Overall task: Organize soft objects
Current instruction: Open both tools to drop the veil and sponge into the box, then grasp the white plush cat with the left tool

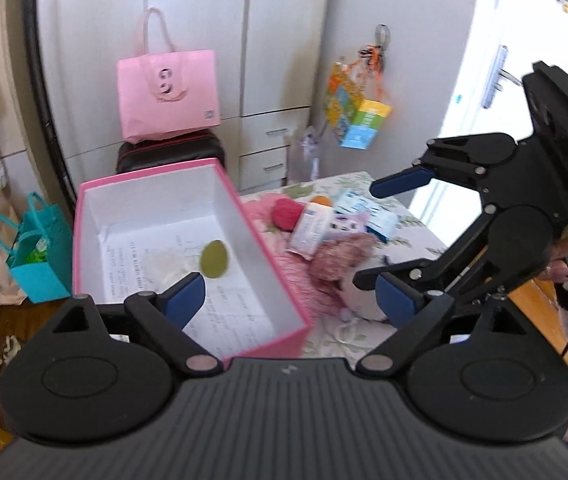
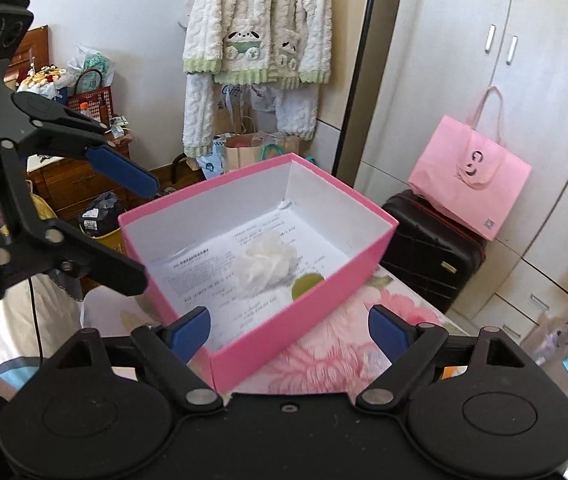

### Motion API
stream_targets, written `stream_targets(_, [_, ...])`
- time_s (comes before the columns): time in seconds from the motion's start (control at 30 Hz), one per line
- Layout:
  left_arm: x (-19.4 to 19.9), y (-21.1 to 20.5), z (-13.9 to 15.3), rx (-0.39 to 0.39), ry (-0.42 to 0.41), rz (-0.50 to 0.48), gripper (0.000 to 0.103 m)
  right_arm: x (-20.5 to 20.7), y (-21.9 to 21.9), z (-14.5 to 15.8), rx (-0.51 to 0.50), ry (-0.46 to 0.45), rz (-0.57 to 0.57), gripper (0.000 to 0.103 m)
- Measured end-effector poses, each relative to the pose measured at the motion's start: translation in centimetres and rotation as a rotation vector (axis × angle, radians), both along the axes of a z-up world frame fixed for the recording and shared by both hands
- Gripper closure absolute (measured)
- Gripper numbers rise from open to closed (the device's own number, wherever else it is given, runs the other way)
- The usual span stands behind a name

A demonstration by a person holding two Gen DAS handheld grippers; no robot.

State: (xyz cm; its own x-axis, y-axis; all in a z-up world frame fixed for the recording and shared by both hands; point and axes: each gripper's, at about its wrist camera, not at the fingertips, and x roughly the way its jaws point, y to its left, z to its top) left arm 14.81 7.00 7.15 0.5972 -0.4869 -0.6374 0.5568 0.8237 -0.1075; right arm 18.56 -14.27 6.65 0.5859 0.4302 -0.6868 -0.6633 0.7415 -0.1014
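A white fluffy puff (image 2: 266, 266) is lying on printed paper (image 2: 220, 276) at the bottom of an open pink box (image 2: 304, 320), with a flat olive-green round piece (image 2: 306, 285) lying just beside it near the box's wall. The box is sitting on a floral cloth (image 2: 324, 356) that is covering the desk. Beside the box, a heap of other things is resting on the cloth: a red yarn ball (image 1: 286, 213), a small carton (image 1: 308, 229), a purple-and-white plush (image 1: 350, 222) and a mauve fuzzy toy (image 1: 338, 258).

The left hand-held gripper (image 1: 290, 300) is hanging over the near end of the box with its jaws standing wide apart and nothing between them. The right hand-held gripper (image 2: 290, 330) is hovering over the box's near corner, likewise spread wide and gripping nothing.

Farther out, a pink paper bag (image 2: 470, 184) is leaning on a black suitcase (image 2: 430, 248) before pale wardrobes, and a cream knitted sweater (image 2: 258, 28) is hanging on the wall.
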Motion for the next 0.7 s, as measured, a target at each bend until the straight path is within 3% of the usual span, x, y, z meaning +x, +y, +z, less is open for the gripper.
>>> stream_targets(0.43, [-4.8,-6.0,0.2,0.067,-0.056,-0.147,0.007,-4.8,-6.6,-1.5,0.06,0.031,-0.094,0.012])
stream_targets(0.7, [-4.3,-9.7,-1.8,0.084,-0.012,-0.207,0.007,-6.3,-10.3,-4.4,0.102,0.045,-0.132,0.012])
